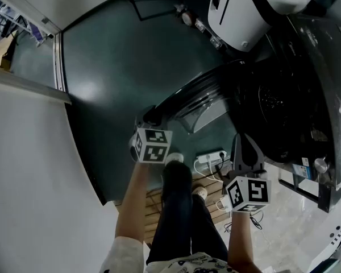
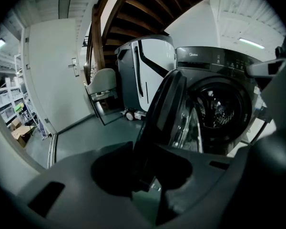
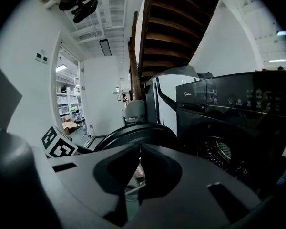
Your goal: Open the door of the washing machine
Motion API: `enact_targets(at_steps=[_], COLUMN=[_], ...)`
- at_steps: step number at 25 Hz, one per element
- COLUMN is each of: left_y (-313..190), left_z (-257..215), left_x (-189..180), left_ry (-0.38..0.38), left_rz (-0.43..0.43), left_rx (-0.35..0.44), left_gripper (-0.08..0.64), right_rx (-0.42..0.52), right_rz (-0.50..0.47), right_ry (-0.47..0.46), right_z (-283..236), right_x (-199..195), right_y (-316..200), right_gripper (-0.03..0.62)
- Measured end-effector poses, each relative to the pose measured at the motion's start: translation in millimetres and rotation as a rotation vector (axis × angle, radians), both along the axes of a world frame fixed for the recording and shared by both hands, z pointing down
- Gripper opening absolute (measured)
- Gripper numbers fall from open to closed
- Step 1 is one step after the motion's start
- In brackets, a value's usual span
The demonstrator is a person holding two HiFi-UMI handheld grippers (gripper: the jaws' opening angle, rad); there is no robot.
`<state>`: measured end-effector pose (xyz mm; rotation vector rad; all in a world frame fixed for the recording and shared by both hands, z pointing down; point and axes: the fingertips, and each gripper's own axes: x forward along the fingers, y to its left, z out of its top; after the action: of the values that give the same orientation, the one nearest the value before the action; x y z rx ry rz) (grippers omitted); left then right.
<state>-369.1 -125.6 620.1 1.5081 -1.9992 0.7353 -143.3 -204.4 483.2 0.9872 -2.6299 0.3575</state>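
Nearest, the left tongs (image 2: pixel 145 178) clench the rim of the washing machine door (image 2: pixel 164 99), which stands edge-on between their jaws, swung well out. The right tongs (image 3: pixel 139 168) are clenched empty, the door just beyond them. Pulling off the door's swing arc could let the thin rim slip free.
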Motion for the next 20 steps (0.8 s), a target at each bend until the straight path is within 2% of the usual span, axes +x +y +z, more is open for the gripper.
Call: enact_targets(at_steps=[4,11,20], left_y=[-6,-15,-38], left_z=[-1,-4,-4], left_x=[-22,-64,-102], left_ry=[-0.019,-0.013,-0.026], left_rz=[-0.018,-0.131,-0.112], left_rx=[0.012,0.054,0.058], left_gripper=[0.086,0.060,0.060], right_rx=[0.002,-0.002,-0.009], right_rz=[-0.002,-0.009,-0.009], right_ry=[0.006,0.014,0.024], right_z=[4,11,20], right_x=[-14,-35,-50], right_y=[-8,-21,-30], right_gripper=[0.020,0.020,0.020])
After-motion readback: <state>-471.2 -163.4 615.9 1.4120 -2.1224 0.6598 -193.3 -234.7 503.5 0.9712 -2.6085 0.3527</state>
